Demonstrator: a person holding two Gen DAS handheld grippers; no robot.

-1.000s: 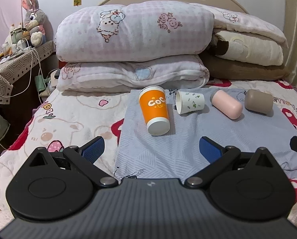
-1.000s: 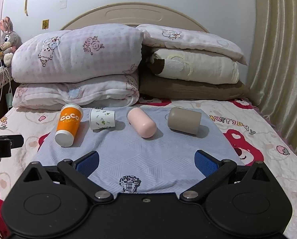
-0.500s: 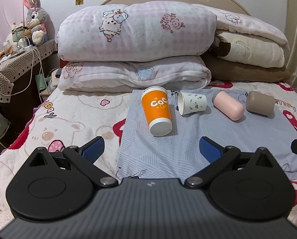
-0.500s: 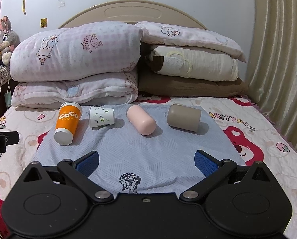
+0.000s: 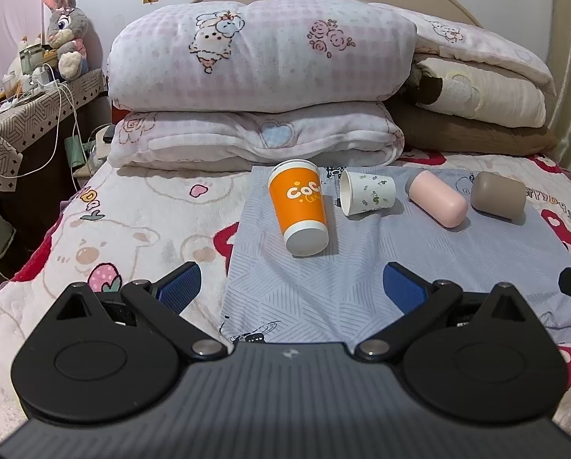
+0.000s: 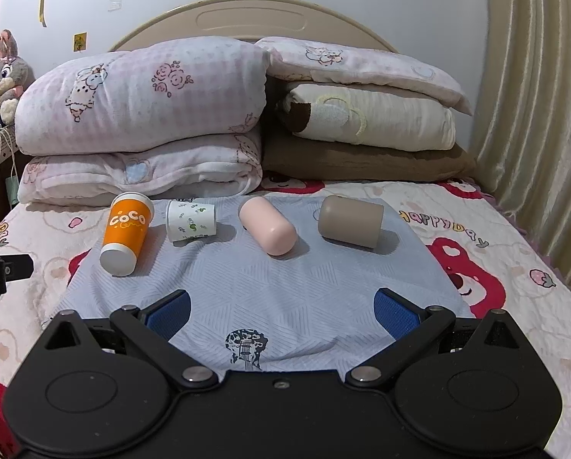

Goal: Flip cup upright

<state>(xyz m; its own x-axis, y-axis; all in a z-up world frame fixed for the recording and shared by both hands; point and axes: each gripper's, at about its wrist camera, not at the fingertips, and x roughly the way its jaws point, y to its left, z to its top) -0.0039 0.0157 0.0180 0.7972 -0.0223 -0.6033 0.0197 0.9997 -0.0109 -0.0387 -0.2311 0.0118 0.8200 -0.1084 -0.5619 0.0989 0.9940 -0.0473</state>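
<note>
Bedding covered the whole work surface: a bed with a cartoon-print sheet (image 6: 457, 206), and a pale blue cloth (image 6: 270, 279) spread over its middle, on which four cups lay on their sides in a row. The orange cup (image 5: 300, 206) lay at the left end, its white base toward the camera and its rim toward the pillows; just beside it lay the small white paper cup (image 5: 367, 197) with its open mouth facing left, then the pink cup (image 5: 436, 199), then the brown cup (image 5: 497, 197), each apart from its neighbour. None stood upright, so no part of the task was done. The left gripper (image 5: 291, 287) was wide open and empty, the orange cup lying ahead of it and between the lines of its fingers. The right gripper (image 6: 281, 311) was likewise wide open and empty, short of the row. Against the views of a second before, the left camera showed the orange cup drawn slightly nearer and more central, and the right camera showed the row slightly closer; no cup had shifted. This was judged a slow advance, with the orange cup the likely first target of the left gripper. Folded quilts (image 6: 140, 114) stacked behind the row stood clear of it and were judged no obstruction.
</note>
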